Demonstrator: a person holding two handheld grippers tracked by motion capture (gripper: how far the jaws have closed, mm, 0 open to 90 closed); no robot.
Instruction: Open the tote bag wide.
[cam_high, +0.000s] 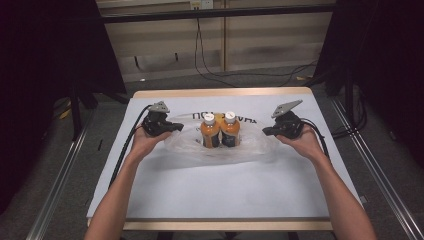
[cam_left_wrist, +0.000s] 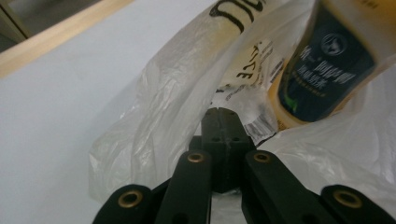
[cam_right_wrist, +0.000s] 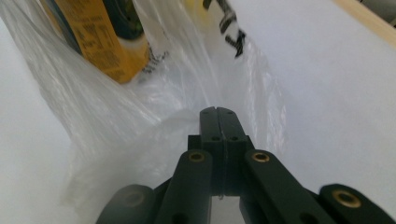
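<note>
Two orange bottles with white caps (cam_high: 210, 131) (cam_high: 230, 130) stand upright side by side inside a clear plastic bag (cam_high: 250, 146) at the middle of the table. My left gripper (cam_high: 179, 127) is shut on the bag's left edge. My right gripper (cam_high: 265, 131) is shut on its right edge. In the left gripper view the closed jaws (cam_left_wrist: 224, 114) pinch the film of the bag (cam_left_wrist: 154, 116), and a bottle's dark label (cam_left_wrist: 327, 60) looms close behind. In the right gripper view the closed jaws (cam_right_wrist: 218, 112) hold the bag's crinkled film (cam_right_wrist: 116, 121), with a yellow-labelled bottle (cam_right_wrist: 102, 42) beyond.
A white sheet (cam_high: 225, 185) covers the table, whose wooden rim (cam_high: 220, 93) shows at the far edge. Black cables (cam_high: 125, 150) trail from both grippers. More cables lie on the floor behind the table (cam_high: 215, 75). Metal rails (cam_high: 60, 175) run along both sides.
</note>
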